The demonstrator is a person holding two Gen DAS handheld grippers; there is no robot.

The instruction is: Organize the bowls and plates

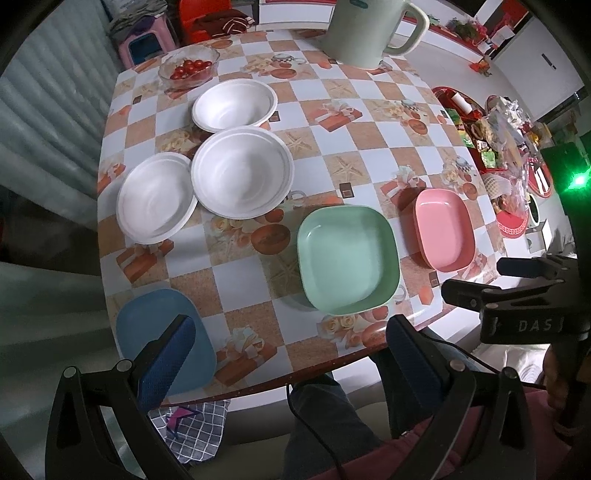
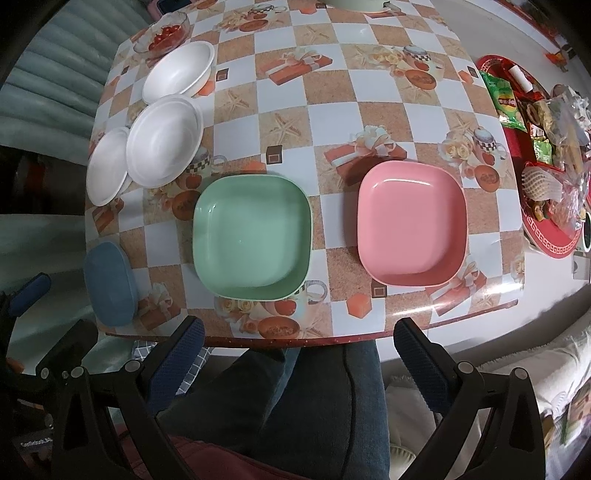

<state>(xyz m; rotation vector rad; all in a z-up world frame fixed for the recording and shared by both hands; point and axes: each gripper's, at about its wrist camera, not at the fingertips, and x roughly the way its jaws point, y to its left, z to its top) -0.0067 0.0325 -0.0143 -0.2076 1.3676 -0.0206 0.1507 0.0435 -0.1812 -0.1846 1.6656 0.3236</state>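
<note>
On the checked table (image 1: pixel 332 110) lie a blue plate (image 1: pixel 147 325) at the near left, a green square plate (image 1: pixel 347 258) and a pink square plate (image 1: pixel 443 229). Two white plates (image 1: pixel 155 199) (image 1: pixel 242 171) overlap at the left, with a white bowl (image 1: pixel 234 105) behind them. My left gripper (image 1: pixel 291 347) is open and empty, held off the table's near edge, its left finger over the blue plate. My right gripper (image 2: pixel 299 350) is open and empty below the near edge, in front of the green plate (image 2: pixel 253 236) and pink plate (image 2: pixel 412 223).
A glass bowl of tomatoes (image 1: pixel 188 68) sits at the far left corner, and a pale kettle (image 1: pixel 369 29) at the far edge. A red tray of snacks (image 2: pixel 546 158) stands right of the table. The person's legs (image 2: pixel 295 406) are under the near edge.
</note>
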